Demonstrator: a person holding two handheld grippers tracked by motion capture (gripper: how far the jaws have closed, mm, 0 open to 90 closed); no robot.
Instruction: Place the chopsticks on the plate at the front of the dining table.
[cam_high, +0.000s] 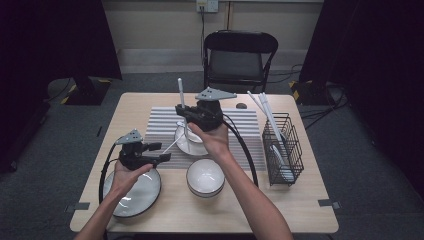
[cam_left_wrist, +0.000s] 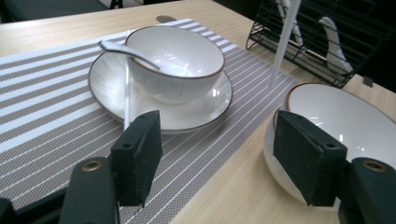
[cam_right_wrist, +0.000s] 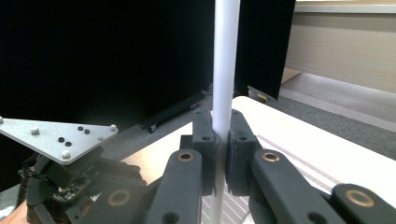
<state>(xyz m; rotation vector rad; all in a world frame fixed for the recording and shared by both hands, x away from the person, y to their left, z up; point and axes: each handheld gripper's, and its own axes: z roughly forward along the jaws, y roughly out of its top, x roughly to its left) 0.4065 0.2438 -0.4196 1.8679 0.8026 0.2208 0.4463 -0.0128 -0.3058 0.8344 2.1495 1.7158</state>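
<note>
At centre frame, a white chopstick (cam_right_wrist: 225, 70) is pinched upright by the right gripper (cam_right_wrist: 220, 154); it should be lowered slowly beside the bowl (cam_high: 188, 134). Left gripper (cam_left_wrist: 219, 154) jaws stand spread, empty.

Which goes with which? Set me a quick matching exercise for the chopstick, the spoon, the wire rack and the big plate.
Things:
1. chopstick
2. spoon
3. wire rack
4. big plate

Places:
A. under the left claw, at the table's near left
B. clamped upright in the right claw
C. resting in the bowl on the saucer
D. at the table's right side, holding white utensils

Pairs: 1-B, 2-C, 3-D, 4-A
</note>
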